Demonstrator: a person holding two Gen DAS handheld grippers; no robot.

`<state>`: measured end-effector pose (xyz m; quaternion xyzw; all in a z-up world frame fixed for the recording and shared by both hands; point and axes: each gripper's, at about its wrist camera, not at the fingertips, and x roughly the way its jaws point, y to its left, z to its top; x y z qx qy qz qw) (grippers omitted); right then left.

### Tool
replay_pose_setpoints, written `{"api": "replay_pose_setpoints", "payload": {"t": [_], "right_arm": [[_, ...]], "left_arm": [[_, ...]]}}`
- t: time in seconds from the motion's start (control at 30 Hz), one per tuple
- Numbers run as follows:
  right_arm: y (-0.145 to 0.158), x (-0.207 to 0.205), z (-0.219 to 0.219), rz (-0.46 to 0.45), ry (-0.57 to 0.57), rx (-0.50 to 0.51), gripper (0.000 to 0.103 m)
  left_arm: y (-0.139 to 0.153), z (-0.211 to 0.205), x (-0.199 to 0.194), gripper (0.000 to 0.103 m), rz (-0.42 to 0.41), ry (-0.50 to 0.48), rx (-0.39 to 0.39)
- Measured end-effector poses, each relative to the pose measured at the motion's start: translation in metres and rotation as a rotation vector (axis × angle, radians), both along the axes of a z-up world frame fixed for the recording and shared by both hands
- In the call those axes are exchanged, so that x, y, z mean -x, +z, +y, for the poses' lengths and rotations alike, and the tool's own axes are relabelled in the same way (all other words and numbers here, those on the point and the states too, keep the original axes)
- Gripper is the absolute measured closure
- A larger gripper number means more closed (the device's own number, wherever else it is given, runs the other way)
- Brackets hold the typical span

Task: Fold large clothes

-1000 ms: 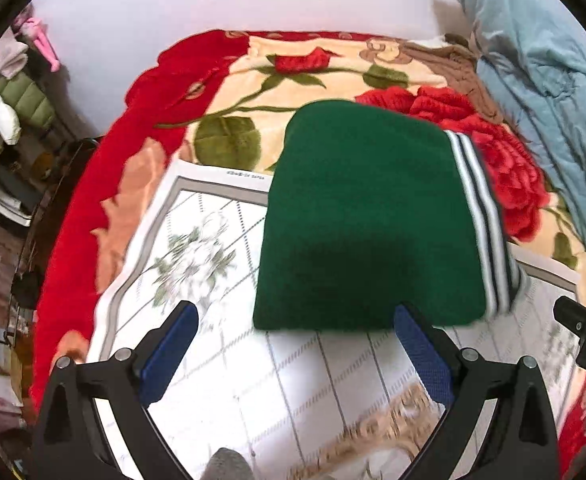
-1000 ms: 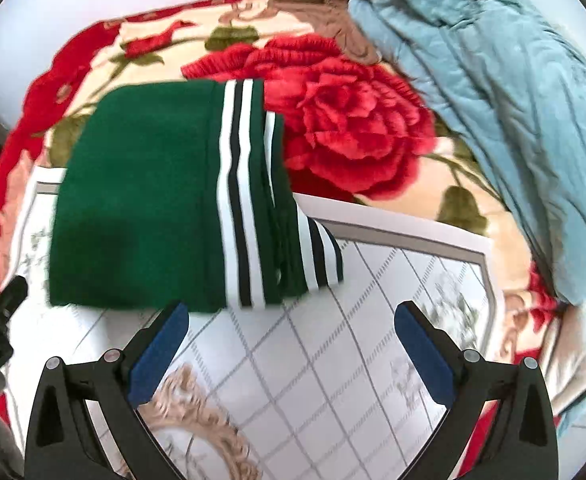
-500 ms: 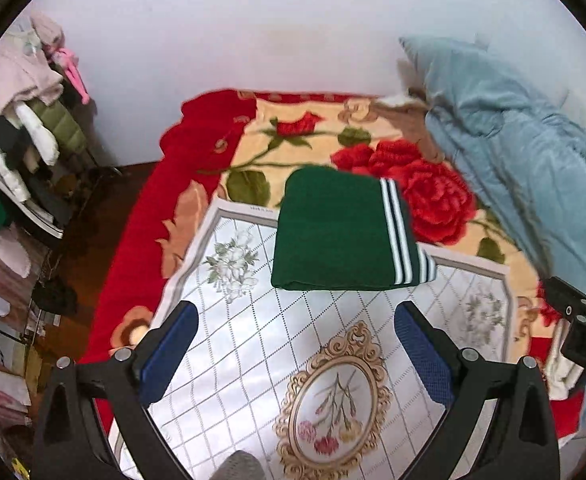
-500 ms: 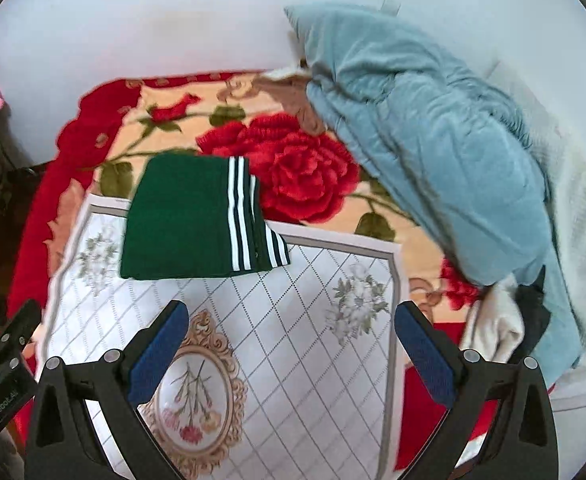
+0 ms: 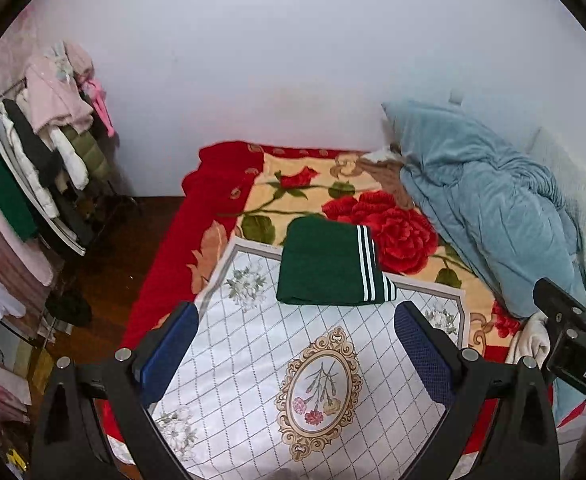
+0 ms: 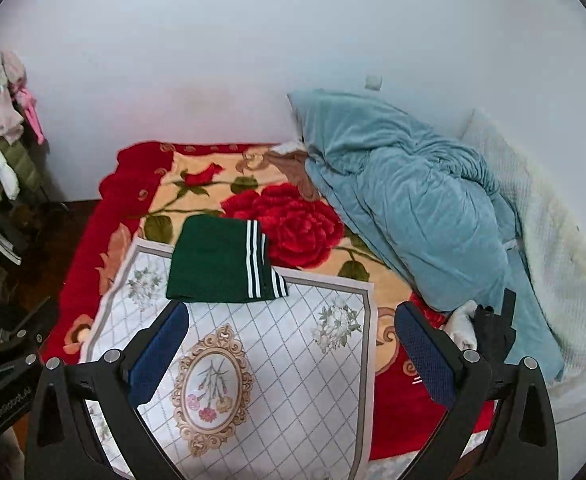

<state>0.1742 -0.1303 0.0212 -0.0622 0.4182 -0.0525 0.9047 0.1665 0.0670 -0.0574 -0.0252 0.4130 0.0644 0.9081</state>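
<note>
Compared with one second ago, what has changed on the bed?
Both claws, left and right, drew back and up from the folded green garment, open and empty throughout. The garment stayed folded, partly on the white patterned mat.

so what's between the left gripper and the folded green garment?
Only bare white floral mat, seen in the left wrist view: the left gripper hangs open, short of the green garment, with nothing else in that stretch.
</note>
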Motion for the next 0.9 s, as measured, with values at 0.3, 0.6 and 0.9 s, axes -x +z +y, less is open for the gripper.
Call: {"api": "replay_pose_setpoints", "payload": {"t": [0.3,0.6,0.9], "right_arm": [[0.052,0.05,0.005,-0.061,0.028,-0.03,0.0],[0.073,0.078,0.011,-0.094,0.041,0.001,0.0],[0.077,0.086,0.014,-0.09,0.061,0.011,0.0]], "left_arm": [[0.031,-0.003,0.036,0.003,-0.042,0.015,-0.021],[0.042,-0.006,0.055,0.003,-0.072,0.025,-0.023],[0.047,-0.006,0.065,0.003,-0.086,0.04,-0.023]]}}
